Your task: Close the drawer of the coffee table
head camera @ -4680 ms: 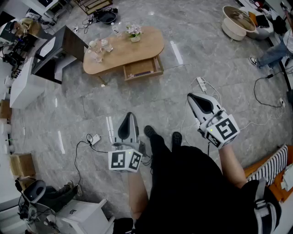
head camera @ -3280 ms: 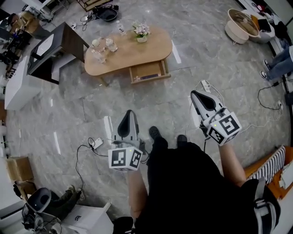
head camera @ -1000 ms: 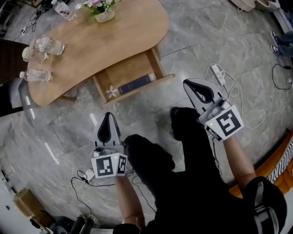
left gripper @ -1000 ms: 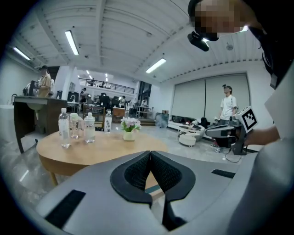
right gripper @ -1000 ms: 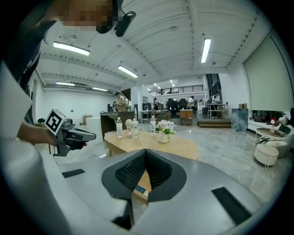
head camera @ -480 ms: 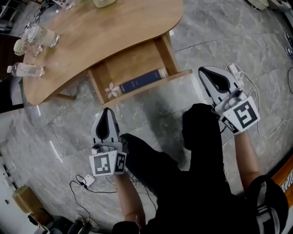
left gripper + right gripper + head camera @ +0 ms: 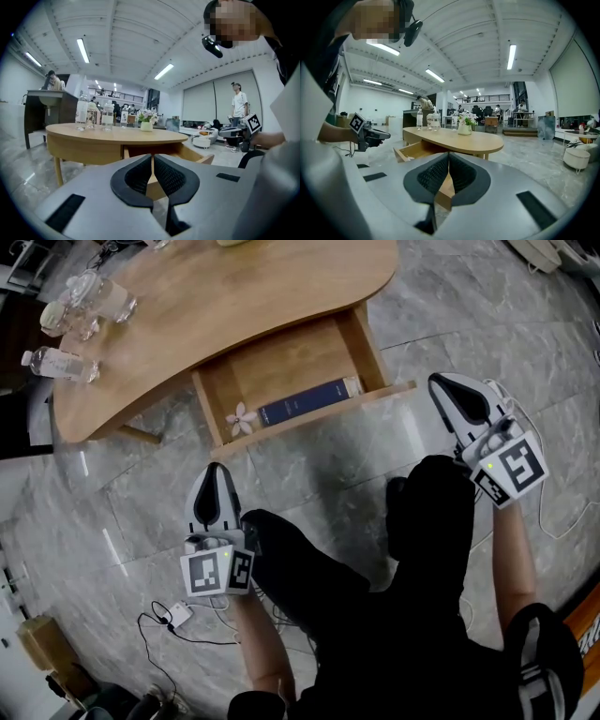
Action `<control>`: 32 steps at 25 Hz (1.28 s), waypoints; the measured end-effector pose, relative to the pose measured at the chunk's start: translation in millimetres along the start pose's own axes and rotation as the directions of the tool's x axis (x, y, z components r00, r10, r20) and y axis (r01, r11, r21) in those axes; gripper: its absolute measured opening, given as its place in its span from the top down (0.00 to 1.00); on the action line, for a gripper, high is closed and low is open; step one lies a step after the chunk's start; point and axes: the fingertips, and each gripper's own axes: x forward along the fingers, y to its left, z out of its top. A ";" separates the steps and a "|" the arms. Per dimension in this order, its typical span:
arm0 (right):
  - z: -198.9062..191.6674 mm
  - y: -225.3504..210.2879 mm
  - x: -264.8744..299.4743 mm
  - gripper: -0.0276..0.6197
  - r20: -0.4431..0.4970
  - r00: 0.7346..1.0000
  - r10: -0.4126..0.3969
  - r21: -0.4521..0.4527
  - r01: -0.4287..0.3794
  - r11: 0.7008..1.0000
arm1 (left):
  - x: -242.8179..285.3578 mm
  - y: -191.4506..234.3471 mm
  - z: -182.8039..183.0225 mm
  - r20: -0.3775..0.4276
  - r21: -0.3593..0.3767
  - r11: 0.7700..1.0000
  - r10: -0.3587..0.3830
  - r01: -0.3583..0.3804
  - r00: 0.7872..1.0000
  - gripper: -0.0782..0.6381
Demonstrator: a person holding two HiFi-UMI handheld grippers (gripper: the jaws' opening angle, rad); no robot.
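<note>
**Open drawer (image 7: pixel 281 367), nothing gripped**

On the near side of the wooden coffee table (image 7: pixel 234 296), the drawer pulled well out over the grey stone floor (image 7: pixel 309 470). Inside, along its front board — a dark blue book (image 7: pixel 305 401) and, just left of it, a small pale flower (image 7: pixel 241 417). Below and left of the drawer, apart from its front, the left gripper (image 7: pixel 217 468): jaws pressed together, nothing between them, nose toward the table. Near the drawer's right front corner, not touching it, the right gripper (image 7: pixel 439 382) — jaws likewise closed and empty. At the far left end of the tabletop, a few clear bottles (image 7: pixel 58 362), one lying on its side.
</note>
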 end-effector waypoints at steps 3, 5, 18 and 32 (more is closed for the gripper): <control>-1.7 -4.2 0.1 0.94 0.008 1.000 0.001 0.013 -0.001 1.000 | -2.6 6.3 -8.2 -0.012 0.010 1.000 0.003 -0.003 1.000 0.87; -2.2 -7.7 2.9 0.94 0.011 1.000 0.007 0.020 -0.007 1.000 | -2.3 10.7 -13.7 -0.015 0.005 1.000 0.007 -0.007 1.000 0.87; -55.3 -3.6 8.9 0.80 -0.062 0.994 0.095 0.017 -0.094 0.995 | 10.2 26.9 -46.6 -0.033 -0.004 1.000 -0.009 0.009 0.999 0.61; -136.2 -10.5 25.2 0.72 -0.156 0.982 0.104 0.072 -0.094 0.993 | 38.0 31.6 -99.7 -0.103 0.024 0.999 0.035 -0.032 0.994 0.42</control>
